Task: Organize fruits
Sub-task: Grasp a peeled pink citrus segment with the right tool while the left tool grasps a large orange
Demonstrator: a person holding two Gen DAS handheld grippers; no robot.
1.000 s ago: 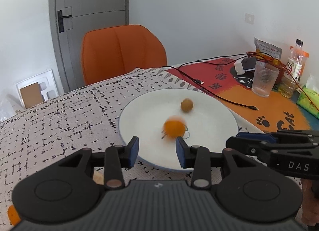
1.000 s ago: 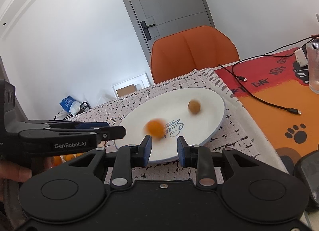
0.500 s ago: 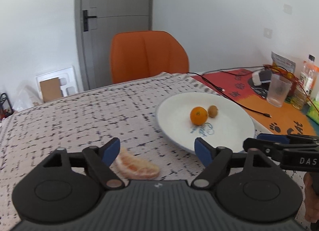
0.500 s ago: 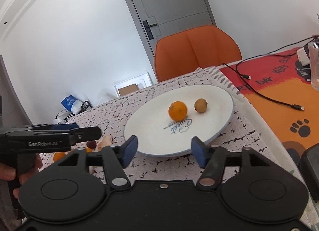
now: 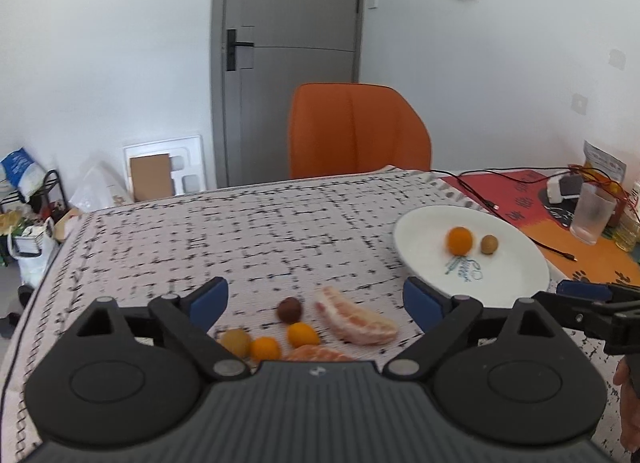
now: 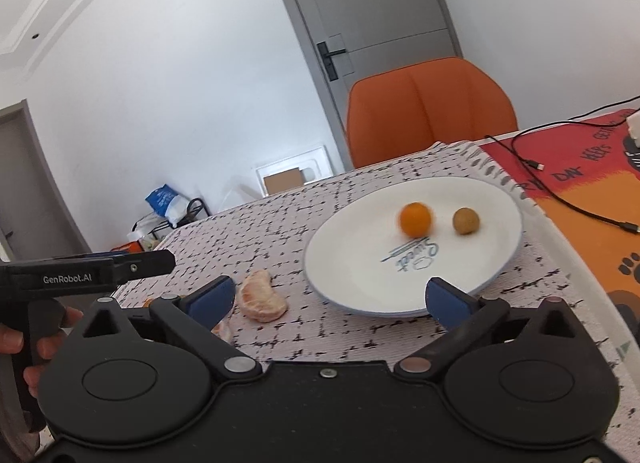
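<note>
Worktop (image 5: 280, 223) under its patterned cloth carries everything I see. On it the white plate (image 5: 516, 247), at two o'clock from my left hand-held gripper (image 5: 316, 299), holds a small orange (image 5: 459, 240) and a brown fruit (image 5: 489, 243) just beside it. Both hand-held grippers are released, holding nothing; the right hand-held gripper (image 6: 328, 297) hovers at the plate's near rim. Between the left jaws lies a peeled citrus segment (image 5: 356, 317) at one o'clock, which I judge soft, light and easily squashed, best pinched gently across its thick middle. At twelve o'clock sit a dark round fruit (image 5: 289, 309) and an orange kumquat (image 5: 302, 334); these look firm, smooth and prone to rolling.
</note>
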